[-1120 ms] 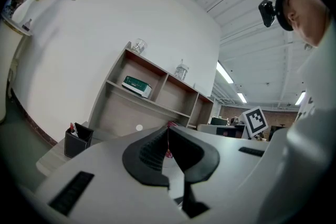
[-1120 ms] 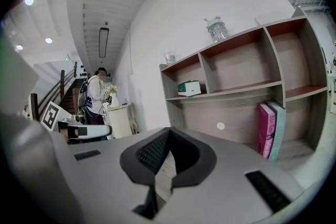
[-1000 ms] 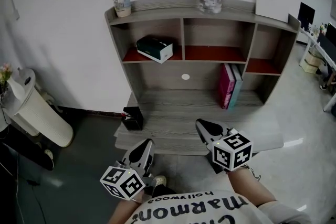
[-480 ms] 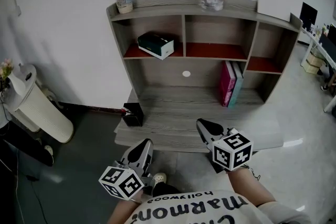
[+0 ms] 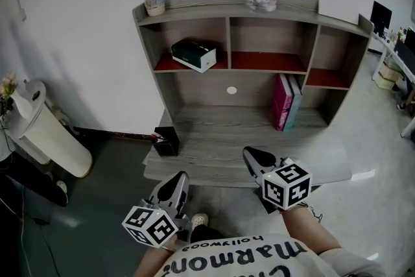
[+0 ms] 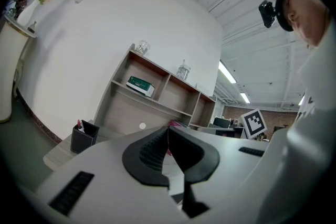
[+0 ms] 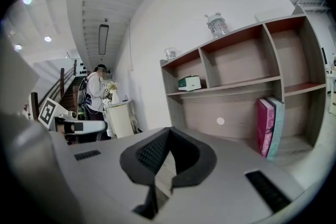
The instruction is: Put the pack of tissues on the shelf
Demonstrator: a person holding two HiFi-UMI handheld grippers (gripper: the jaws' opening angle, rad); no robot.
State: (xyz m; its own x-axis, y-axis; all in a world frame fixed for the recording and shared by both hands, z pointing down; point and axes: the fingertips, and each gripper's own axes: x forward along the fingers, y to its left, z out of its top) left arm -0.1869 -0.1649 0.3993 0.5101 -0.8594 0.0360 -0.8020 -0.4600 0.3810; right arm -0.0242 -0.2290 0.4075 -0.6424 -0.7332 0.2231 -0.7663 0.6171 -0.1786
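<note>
The pack of tissues, a white box with a dark green top, lies askew in the upper left compartment of the shelf. Two books stand at the lower right. A black pen holder has a red pen in it. The left gripper and right gripper are both pinched together, empty.

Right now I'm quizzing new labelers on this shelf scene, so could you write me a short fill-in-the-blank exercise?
The green-and-white pack of tissues lies in the grey wooden shelf's upper ____ compartment.
The pink book stands ____ beside a teal book.
The fingers of the left gripper and the right gripper are ____, holding nothing.
Missing words: left; upright; shut.
</note>
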